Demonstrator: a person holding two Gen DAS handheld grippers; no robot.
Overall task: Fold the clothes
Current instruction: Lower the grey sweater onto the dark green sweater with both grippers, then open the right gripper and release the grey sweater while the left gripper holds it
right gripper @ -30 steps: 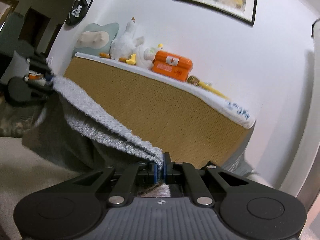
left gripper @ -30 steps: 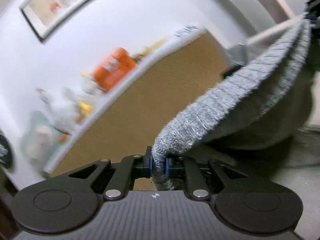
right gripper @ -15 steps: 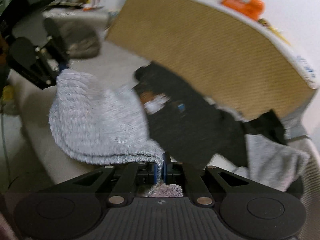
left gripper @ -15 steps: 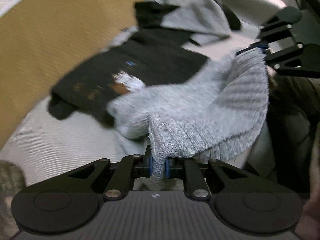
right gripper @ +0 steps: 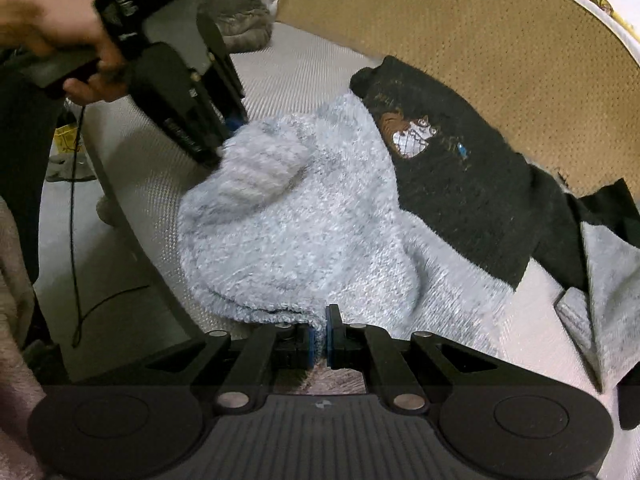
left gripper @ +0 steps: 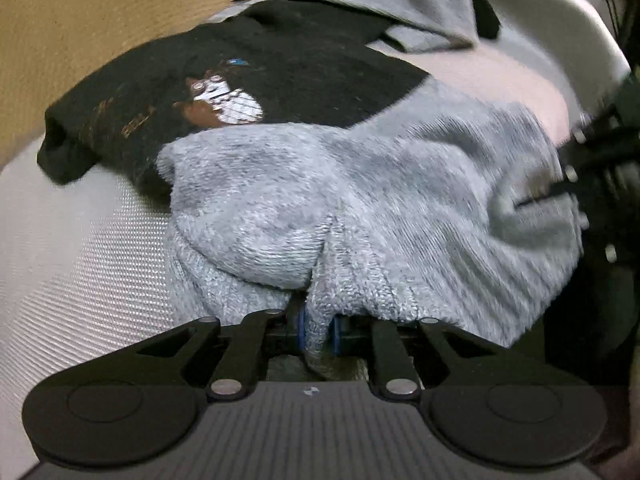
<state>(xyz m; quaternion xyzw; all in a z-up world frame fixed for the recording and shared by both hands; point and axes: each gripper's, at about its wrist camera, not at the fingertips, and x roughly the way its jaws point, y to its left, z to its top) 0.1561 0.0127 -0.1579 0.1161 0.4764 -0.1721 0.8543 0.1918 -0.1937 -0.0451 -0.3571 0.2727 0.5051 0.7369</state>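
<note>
A grey knit garment (left gripper: 360, 200) (right gripper: 300, 220) lies bunched on the white bed (left gripper: 60, 240), overlapping the near edge of a folded black sweater with a bear print (left gripper: 240, 80) (right gripper: 460, 168). My left gripper (left gripper: 319, 334) has a fold of the knit between its blue pads, and its jaws are opening slightly. The right wrist view shows it at the garment's far left corner (right gripper: 230, 130), held by a person's hand (right gripper: 52, 20). My right gripper (right gripper: 319, 338) is shut on the knit's near edge. It appears blurred at the right edge of the left wrist view (left gripper: 568, 176).
A tan headboard (right gripper: 480, 40) (left gripper: 100, 8) runs behind the bed. A grey and black garment (left gripper: 420, 0) (right gripper: 608, 272) lies crumpled at the far side. A grey plush blanket (right gripper: 240, 12) sits at the back left. A black cable (right gripper: 76, 240) hangs beside the bed edge.
Both grippers tipped down from facing the wall and sank toward the bed. The grey knit, stretched in the air between them before, now rests bunched on the bed and the black sweater.
</note>
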